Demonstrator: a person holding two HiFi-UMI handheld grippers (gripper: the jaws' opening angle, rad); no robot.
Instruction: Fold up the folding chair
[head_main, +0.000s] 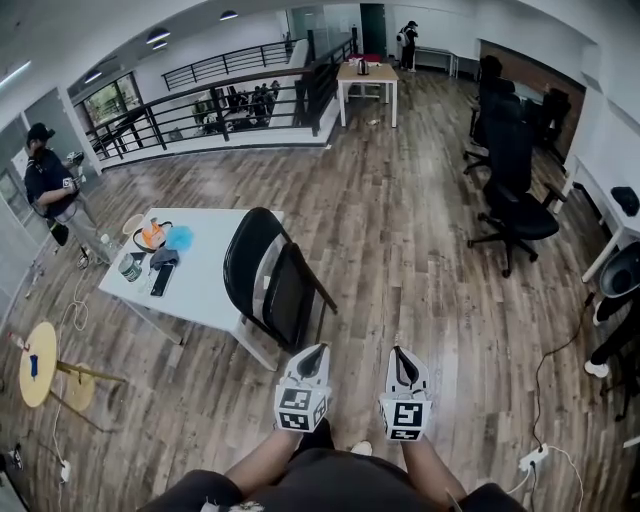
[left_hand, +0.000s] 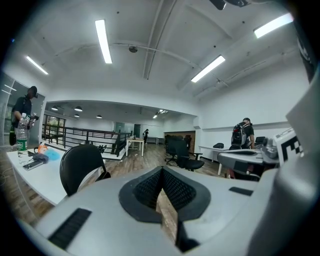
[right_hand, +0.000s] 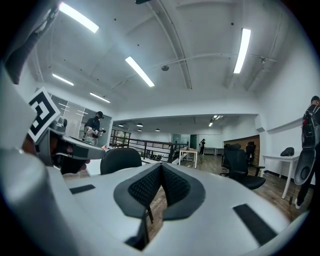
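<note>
The black folding chair (head_main: 270, 282) stands unfolded against the near edge of a white table (head_main: 205, 290), its seat facing me. My left gripper (head_main: 317, 350) is shut and empty, a short way in front of the chair's right front corner. My right gripper (head_main: 397, 352) is beside it over the floor, also shut with nothing in it. In the left gripper view the chair (left_hand: 80, 167) shows at the left beyond the shut left gripper (left_hand: 162, 192). In the right gripper view the chair's backrest (right_hand: 120, 160) rises behind the shut right gripper (right_hand: 161, 182).
A bowl (head_main: 150, 236), a blue cloth (head_main: 180, 237) and a phone (head_main: 161, 280) lie on the table. A person (head_main: 48, 185) stands at the far left. Black office chairs (head_main: 515, 190) stand at the right. A round wooden stool (head_main: 38, 362) is at left; cables (head_main: 545, 380) run at lower right.
</note>
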